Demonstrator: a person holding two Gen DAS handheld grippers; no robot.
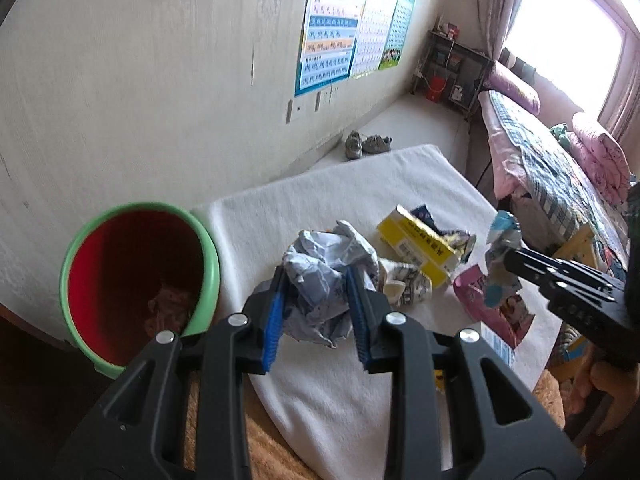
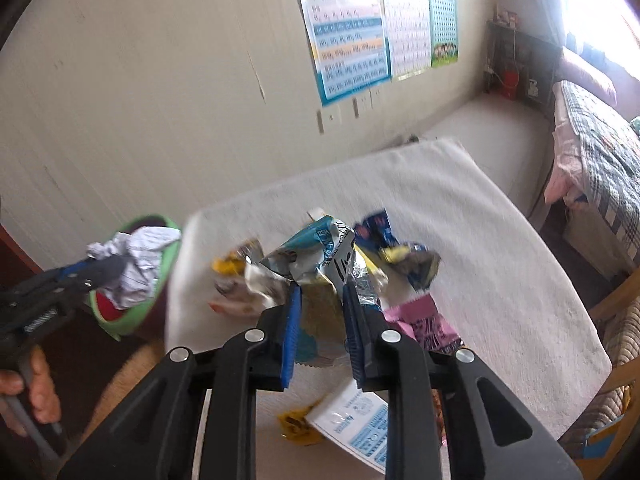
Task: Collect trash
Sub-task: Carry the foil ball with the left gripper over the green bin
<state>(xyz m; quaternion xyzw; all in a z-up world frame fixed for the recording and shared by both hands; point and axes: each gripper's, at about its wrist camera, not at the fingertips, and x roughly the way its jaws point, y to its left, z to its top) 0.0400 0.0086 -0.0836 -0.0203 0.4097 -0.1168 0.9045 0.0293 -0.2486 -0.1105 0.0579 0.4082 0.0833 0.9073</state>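
Observation:
My left gripper (image 1: 316,280) is shut on a crumpled ball of white paper (image 1: 324,272), held above the white-covered table (image 1: 400,176), just right of the green-rimmed red trash bin (image 1: 132,276). In the right wrist view the paper ball (image 2: 132,264) hangs over the bin (image 2: 152,292). My right gripper (image 2: 320,284) is shut on a crushed blue-and-silver wrapper (image 2: 316,256), lifted above the table; it shows in the left wrist view (image 1: 502,248). A yellow box (image 1: 416,240), a pink packet (image 1: 492,308) and a dark blue wrapper (image 2: 396,248) lie on the table.
A printed leaflet (image 2: 360,420) and a small yellow scrap (image 2: 296,424) lie near the table's front edge. Shoes (image 1: 368,144) sit on the floor by the wall. A bed (image 1: 560,168) stands at right, a dark shelf (image 1: 452,68) in the far corner.

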